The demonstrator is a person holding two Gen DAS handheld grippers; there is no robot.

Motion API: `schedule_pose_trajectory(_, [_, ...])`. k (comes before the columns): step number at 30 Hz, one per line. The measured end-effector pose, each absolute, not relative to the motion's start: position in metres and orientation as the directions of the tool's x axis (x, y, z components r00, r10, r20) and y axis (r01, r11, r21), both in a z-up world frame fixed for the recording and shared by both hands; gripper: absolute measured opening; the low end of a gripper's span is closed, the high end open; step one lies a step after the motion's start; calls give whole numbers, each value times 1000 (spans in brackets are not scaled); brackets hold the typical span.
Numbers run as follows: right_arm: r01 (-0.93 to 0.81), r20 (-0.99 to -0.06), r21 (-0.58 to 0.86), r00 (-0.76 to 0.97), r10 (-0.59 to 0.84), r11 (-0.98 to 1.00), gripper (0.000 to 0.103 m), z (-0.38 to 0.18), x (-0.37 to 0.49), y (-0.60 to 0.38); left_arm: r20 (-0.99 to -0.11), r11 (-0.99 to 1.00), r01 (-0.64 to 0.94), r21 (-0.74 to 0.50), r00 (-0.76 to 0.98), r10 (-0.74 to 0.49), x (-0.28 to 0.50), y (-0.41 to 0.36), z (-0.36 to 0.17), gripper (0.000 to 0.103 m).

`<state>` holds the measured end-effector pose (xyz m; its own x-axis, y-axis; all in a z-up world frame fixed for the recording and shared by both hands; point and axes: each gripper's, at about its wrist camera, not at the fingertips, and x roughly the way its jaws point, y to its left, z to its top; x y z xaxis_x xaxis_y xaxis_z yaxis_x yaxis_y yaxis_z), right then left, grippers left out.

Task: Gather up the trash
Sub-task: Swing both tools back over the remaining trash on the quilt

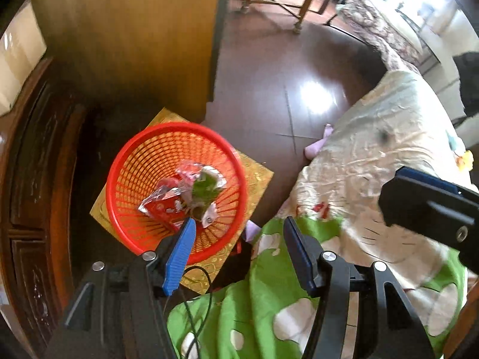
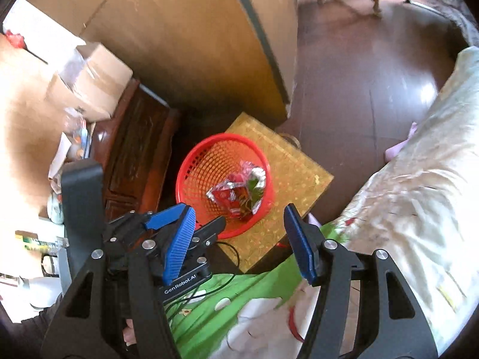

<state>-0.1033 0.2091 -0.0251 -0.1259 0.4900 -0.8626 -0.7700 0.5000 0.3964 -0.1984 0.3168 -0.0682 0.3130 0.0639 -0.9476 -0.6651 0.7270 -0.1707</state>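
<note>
A red mesh basket [image 1: 131, 161] [image 2: 197, 173] stands on a gold box [image 1: 257, 179] [image 2: 296, 173] on the floor. Crumpled trash [image 1: 185, 194] [image 2: 239, 194] lies inside it: clear plastic, a red wrapper and something green. My left gripper [image 1: 239, 227] hangs open above the basket's near rim and the bed's edge, with nothing between its blue pads. My right gripper [image 2: 239, 212] is open too and holds nothing, higher up over the basket and box. The right wrist view shows the left gripper [image 2: 206, 218] low at left. Part of the right gripper [image 1: 419, 206] shows in the left wrist view.
A bed with a cream and green cartoon blanket [image 1: 374, 164] [image 2: 419, 194] fills the right side. A dark wooden cabinet [image 1: 36, 179] [image 2: 134, 149] with cardboard boxes [image 2: 89, 80] on it stands left of the basket. A brown wall panel [image 1: 134, 45] rises behind, beside shiny dark floor [image 1: 284, 74].
</note>
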Motion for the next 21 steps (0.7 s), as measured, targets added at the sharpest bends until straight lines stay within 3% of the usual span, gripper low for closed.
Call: schedule_pose_trajectory(21, [-620, -798, 367, 173, 577, 693, 66, 21, -49, 4, -905, 938, -335, -91, 420, 62, -102, 147, 3, 64])
